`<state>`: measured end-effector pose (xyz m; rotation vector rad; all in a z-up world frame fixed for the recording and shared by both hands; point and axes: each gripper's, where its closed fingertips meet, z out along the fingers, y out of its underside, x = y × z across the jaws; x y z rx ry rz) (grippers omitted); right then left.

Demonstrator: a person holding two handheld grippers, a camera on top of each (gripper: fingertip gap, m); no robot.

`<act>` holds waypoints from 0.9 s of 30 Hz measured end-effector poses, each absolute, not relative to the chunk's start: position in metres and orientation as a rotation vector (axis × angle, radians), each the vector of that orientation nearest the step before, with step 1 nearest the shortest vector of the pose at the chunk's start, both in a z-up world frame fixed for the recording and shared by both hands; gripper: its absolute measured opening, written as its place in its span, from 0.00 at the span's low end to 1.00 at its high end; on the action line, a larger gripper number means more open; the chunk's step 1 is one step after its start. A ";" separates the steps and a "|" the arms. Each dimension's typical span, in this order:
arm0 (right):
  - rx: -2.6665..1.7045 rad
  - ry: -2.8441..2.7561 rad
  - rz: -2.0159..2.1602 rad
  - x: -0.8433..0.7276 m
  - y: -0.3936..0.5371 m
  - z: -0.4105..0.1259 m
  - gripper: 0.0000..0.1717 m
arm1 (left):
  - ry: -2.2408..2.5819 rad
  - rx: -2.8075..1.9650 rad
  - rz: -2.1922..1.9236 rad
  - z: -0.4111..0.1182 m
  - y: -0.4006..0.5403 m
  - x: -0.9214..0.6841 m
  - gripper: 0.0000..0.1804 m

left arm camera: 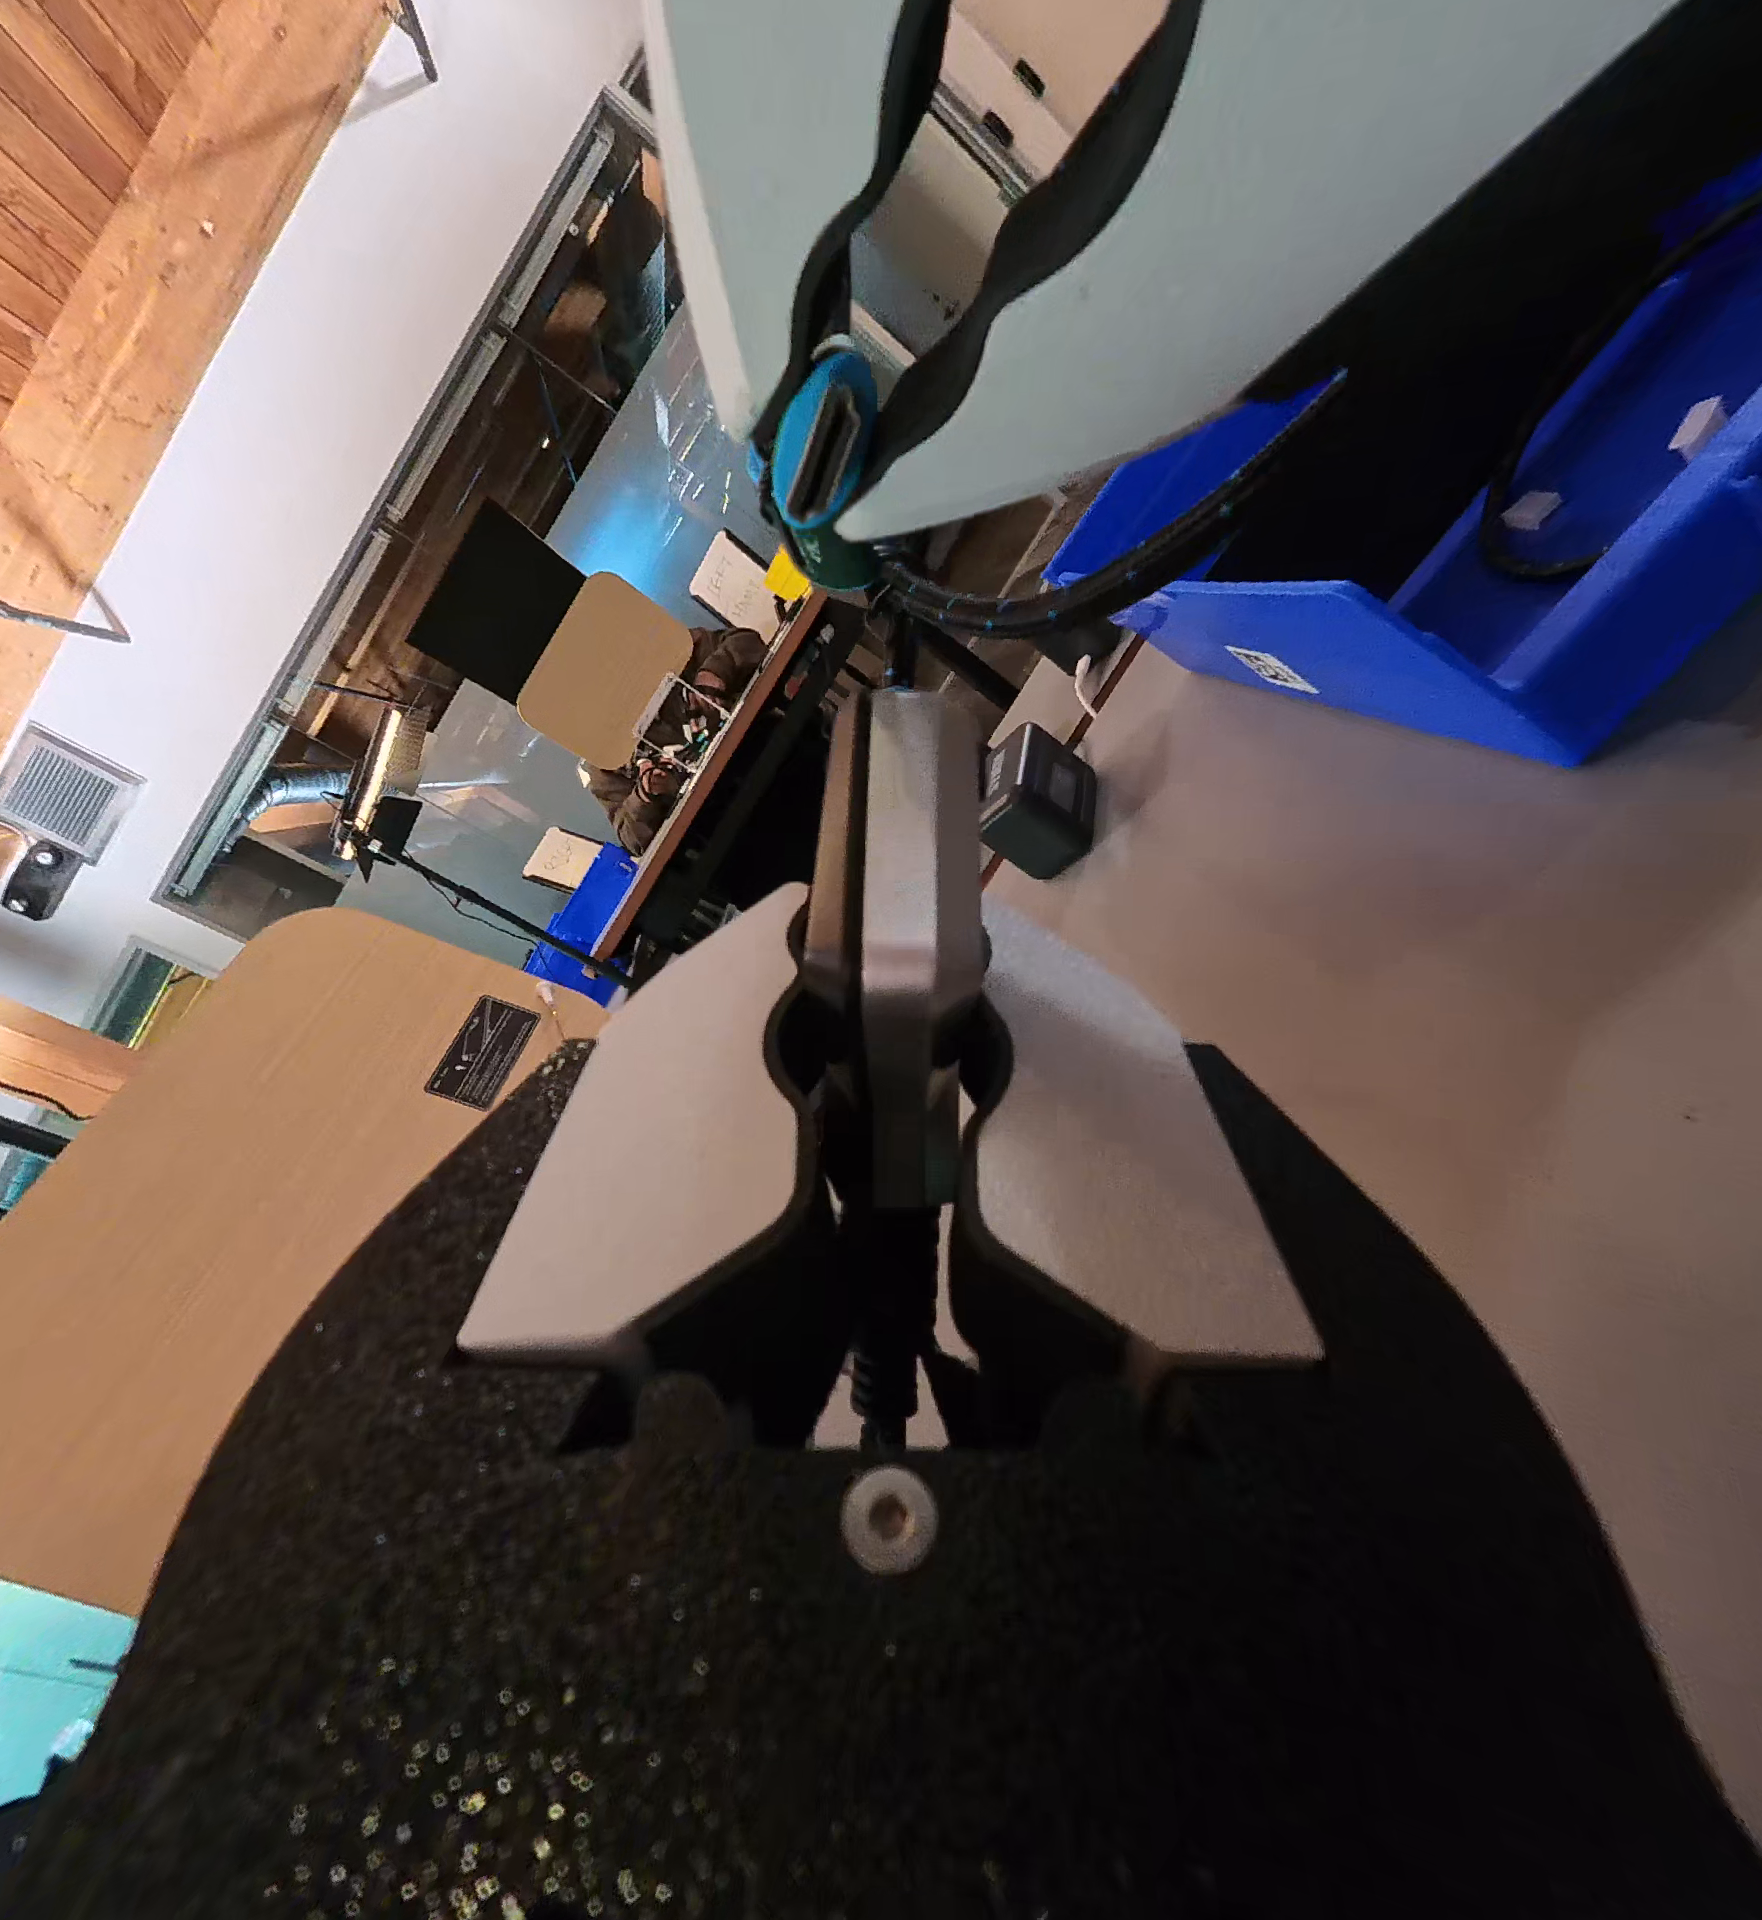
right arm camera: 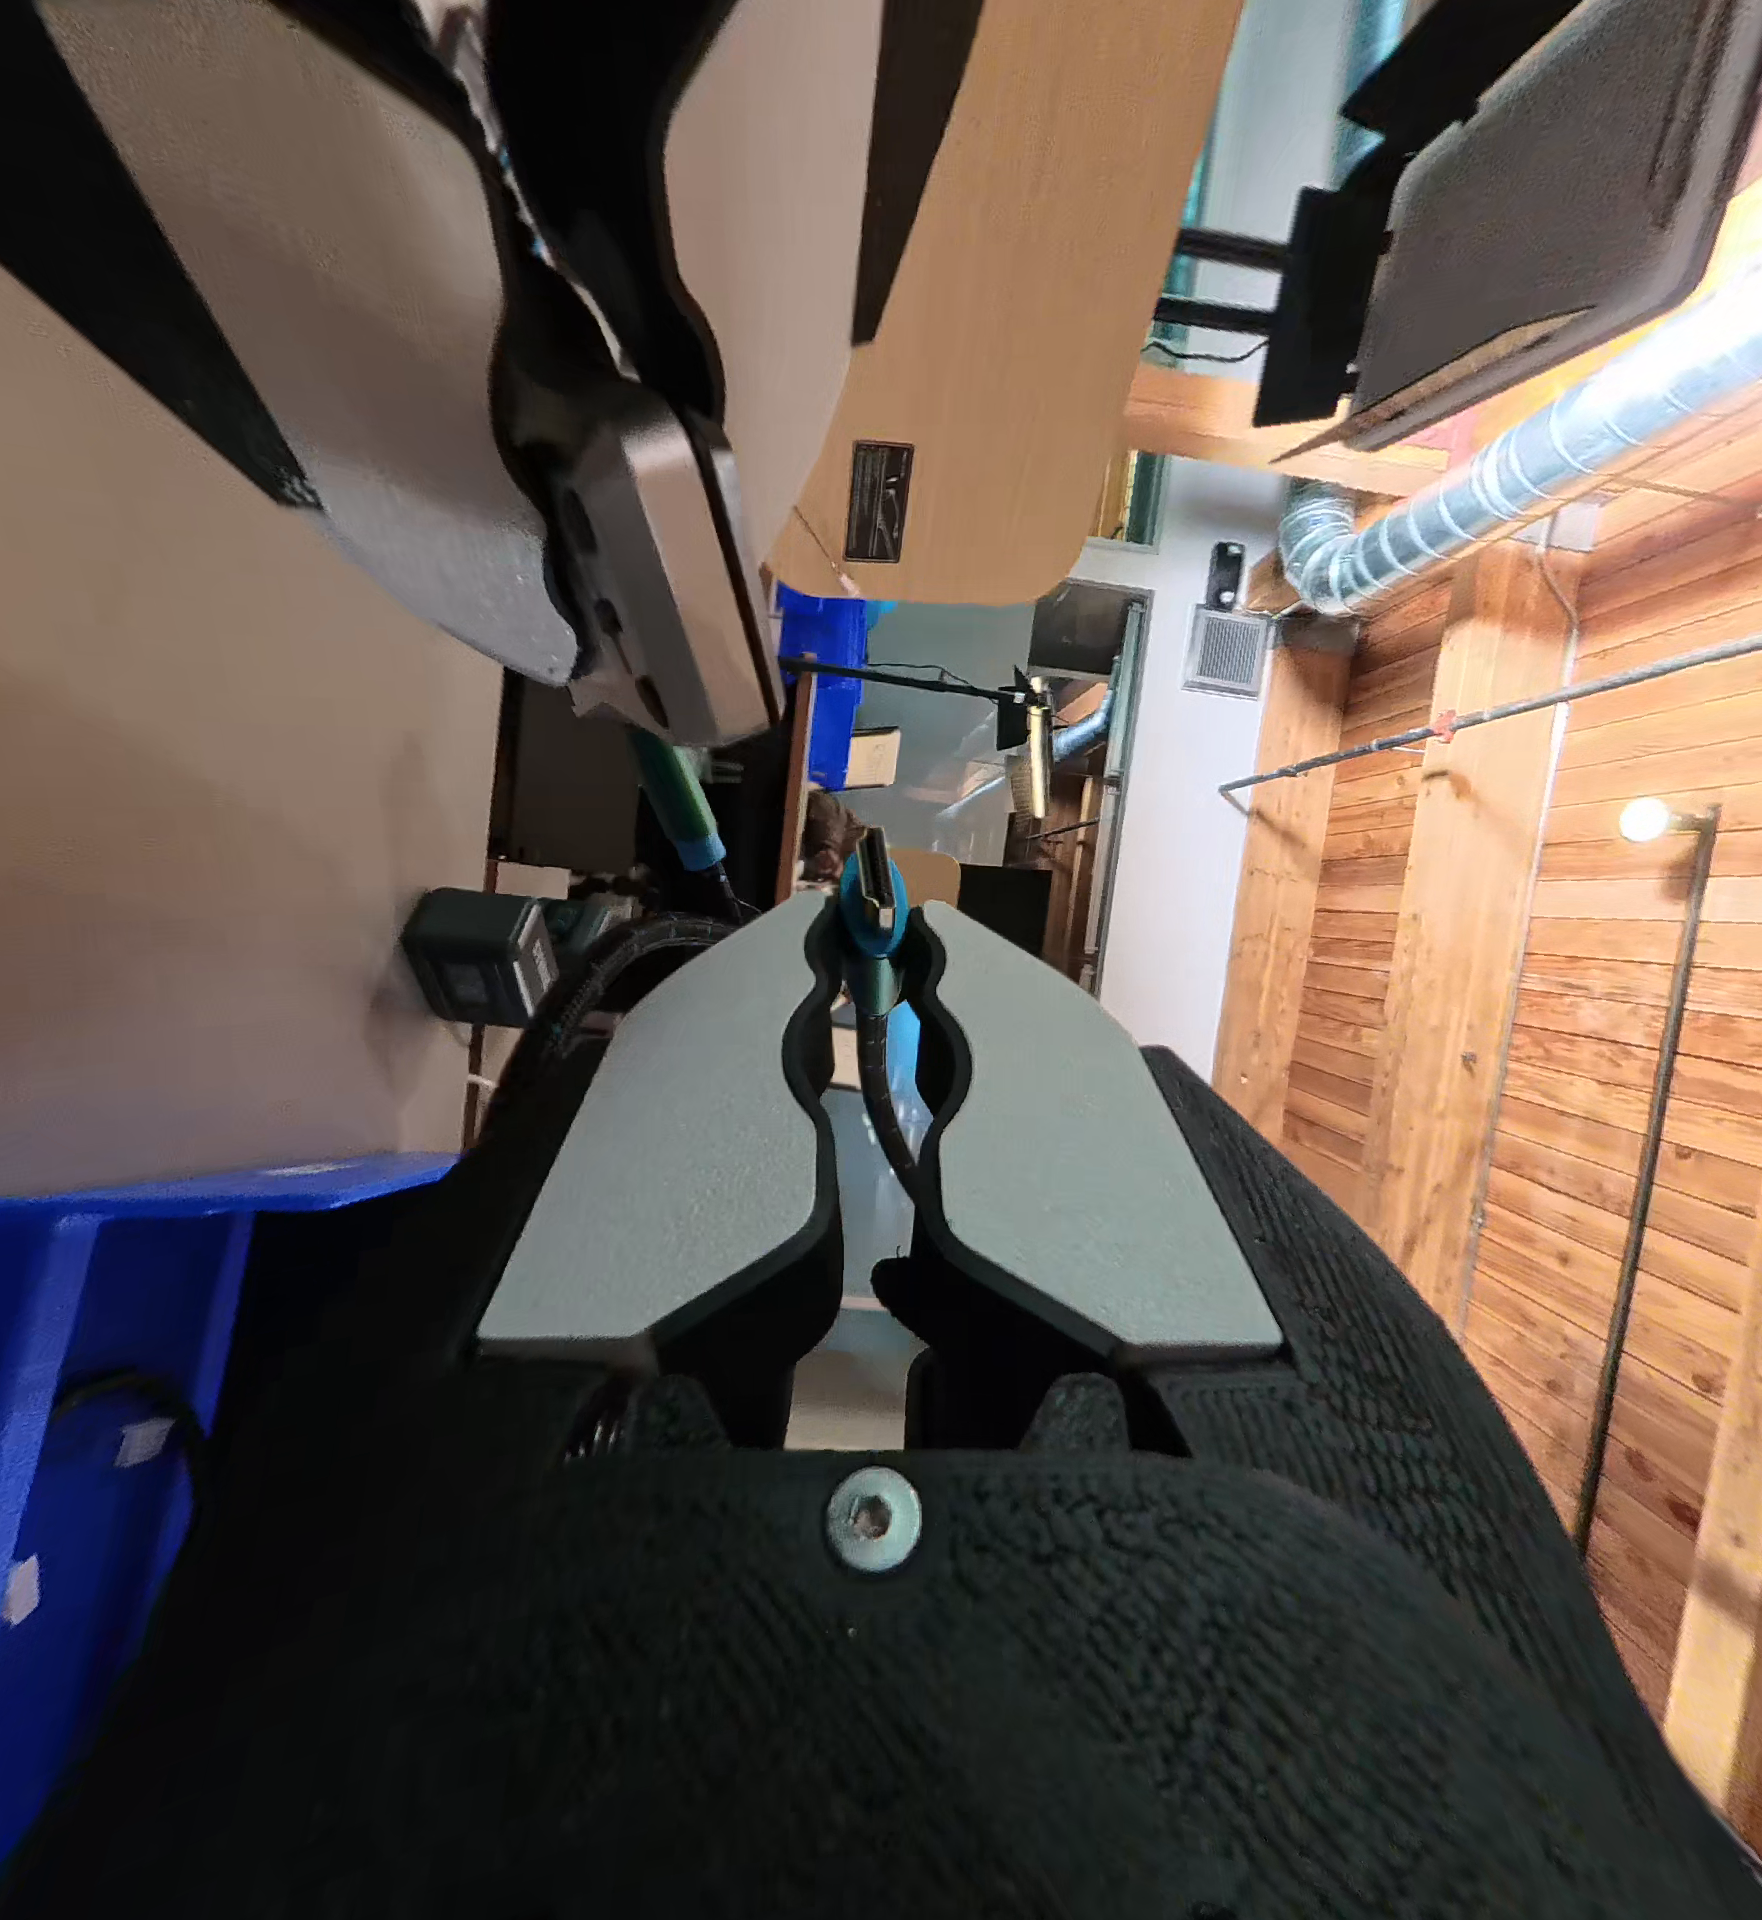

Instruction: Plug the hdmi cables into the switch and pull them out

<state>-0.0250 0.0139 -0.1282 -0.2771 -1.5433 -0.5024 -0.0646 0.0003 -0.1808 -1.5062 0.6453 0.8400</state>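
Observation:
My left gripper [left arm camera: 892, 935] is shut on a flat grey metal adapter box [left arm camera: 898, 894] with a cable running back between the fingers. The box also shows in the right wrist view [right arm camera: 669, 582], with several ports along its edge, held by the left gripper [right arm camera: 586, 623]. My right gripper [right arm camera: 872, 940] is shut on a blue cable plug [right arm camera: 872, 914] with a metal tip that points forward past the fingertips; its dark braided cable [right arm camera: 882, 1101] runs back between the fingers. In the left wrist view the same plug [left arm camera: 820, 447] sits in the right gripper, just above the box.
A blue plastic bin [left arm camera: 1479, 582] with a black cable in it stands on the pale table [left arm camera: 1428, 987]. A small black camera [left arm camera: 1038, 795] lies near the table edge. A wooden chair back [left arm camera: 181, 1247] is close by. A person sits at a far table. About 7 centimeters separates my left fingertips from my right.

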 end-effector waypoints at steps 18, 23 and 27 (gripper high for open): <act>-0.107 -1.319 -0.529 0.007 0.044 -0.077 0.06 | 0.672 -1.631 0.628 -0.187 0.000 -0.064 0.12; -0.238 -1.269 -0.455 0.028 0.043 -0.065 0.06 | 0.581 -1.531 0.781 -0.172 -0.003 -0.079 0.12; -0.383 -1.241 -0.510 0.048 0.040 -0.064 0.06 | 0.495 -1.534 0.822 -0.167 -0.003 -0.092 0.12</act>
